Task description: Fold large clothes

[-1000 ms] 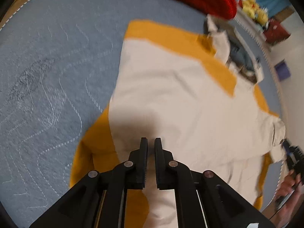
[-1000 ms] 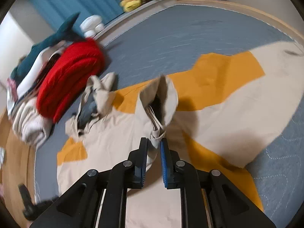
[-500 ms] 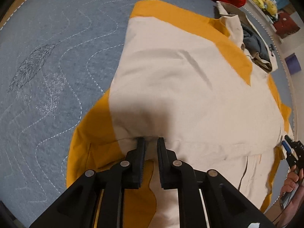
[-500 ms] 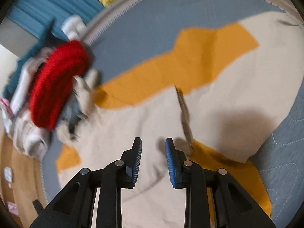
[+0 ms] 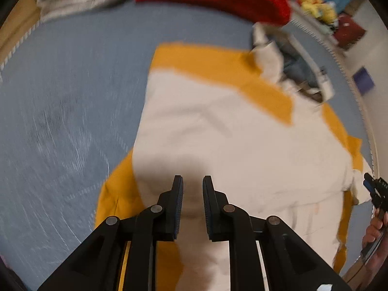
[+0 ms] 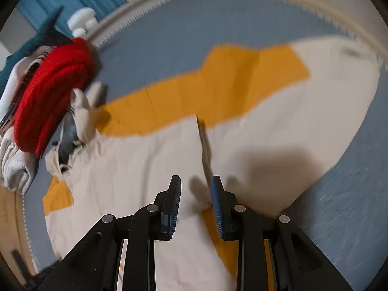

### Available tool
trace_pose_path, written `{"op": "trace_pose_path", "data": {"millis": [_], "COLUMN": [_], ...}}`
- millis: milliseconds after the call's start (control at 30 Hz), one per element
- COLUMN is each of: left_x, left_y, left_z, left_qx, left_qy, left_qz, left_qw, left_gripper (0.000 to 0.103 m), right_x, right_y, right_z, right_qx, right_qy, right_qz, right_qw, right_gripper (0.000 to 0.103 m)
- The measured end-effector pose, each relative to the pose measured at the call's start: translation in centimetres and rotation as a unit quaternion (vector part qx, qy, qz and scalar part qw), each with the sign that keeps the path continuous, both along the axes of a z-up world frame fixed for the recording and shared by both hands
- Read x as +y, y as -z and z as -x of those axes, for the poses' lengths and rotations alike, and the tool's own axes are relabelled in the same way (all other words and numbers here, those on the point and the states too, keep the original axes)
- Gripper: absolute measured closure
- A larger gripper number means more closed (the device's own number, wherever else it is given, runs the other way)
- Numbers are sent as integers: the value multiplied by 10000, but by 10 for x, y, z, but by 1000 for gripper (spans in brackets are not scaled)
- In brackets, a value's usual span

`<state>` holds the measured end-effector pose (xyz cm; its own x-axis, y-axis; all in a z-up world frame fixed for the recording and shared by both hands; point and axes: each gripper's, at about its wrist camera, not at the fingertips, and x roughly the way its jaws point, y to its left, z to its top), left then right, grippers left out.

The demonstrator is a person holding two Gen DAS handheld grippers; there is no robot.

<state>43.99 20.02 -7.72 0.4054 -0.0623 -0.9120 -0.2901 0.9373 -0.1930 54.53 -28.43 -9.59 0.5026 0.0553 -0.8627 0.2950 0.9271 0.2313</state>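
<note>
My left gripper [image 5: 191, 186] is pointing steeply down, and its jaws are opening; nothing is sitting between the black fingers [image 5: 176, 201], only a narrow gap. My right gripper [image 6: 196, 189] is also tilting steeply down, its jaws standing a little apart with nothing pinched between them; the blue pads on its fingers [image 6: 217, 203] are showing along the inner faces. At the right edge of the left wrist view, my right hand [image 5: 374, 230] is wrapping around the handle of that right gripper, whose dark tip is poking up above my knuckles.
</note>
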Motion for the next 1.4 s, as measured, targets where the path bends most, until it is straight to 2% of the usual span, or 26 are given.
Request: {"op": "trace_pose_path", "data": {"millis": [133,233,333,433,600,700,900,1067,1167,1233,1400], "left_x": [-20,-52,-85,-115,-151,-168,-200,-216,-219,-222,-225], "left_y": [-39,-59,-72,-82,-101,-108,-106,-93,-82,-77,-71], "left_z": [13,12,16,20,34,41,36,26,21,19,17], "left_qx": [-574,-898,-1208,-1432,-1729,-1859,-1961,-1734,-1498,-1393,-1345], "left_qy": [135,327,438,518,686,761,961,1318,1356,1389,1451], "left_qz": [-108,-175,-214,-219,-264,-228,-640,-658,-624,-655,-742], "left_qw": [9982,9953,9915,9881,9822,9793,9738,9738,9774,9783,9774], "left_gripper": [86,84,76,70,58,56,56,56,56,56,56], "right_x": [4,8,9,1,-25,-41,-78,-111,-139,-167,-227], "right_y": [-41,-67,-88,-102,-110,-112,-111,-105,-97,-89,-72], "right_z": [8,18,30,41,53,57,63,63,57,50,36], "right_qx": [-625,-966,-1188,-1268,-1229,-1212,-1137,-1018,-904,-827,-719], "right_qy": [-166,-375,-552,-630,-628,-620,-553,-512,-493,-496,-29], "right_qz": [362,687,1181,1495,1719,1832,2110,2148,1919,1586,1394], "right_qw": [9973,9922,9843,9786,9754,9736,9693,9700,9760,9826,9876], "right_gripper": [76,76,76,76,76,76,76,76,76,76,76]}}
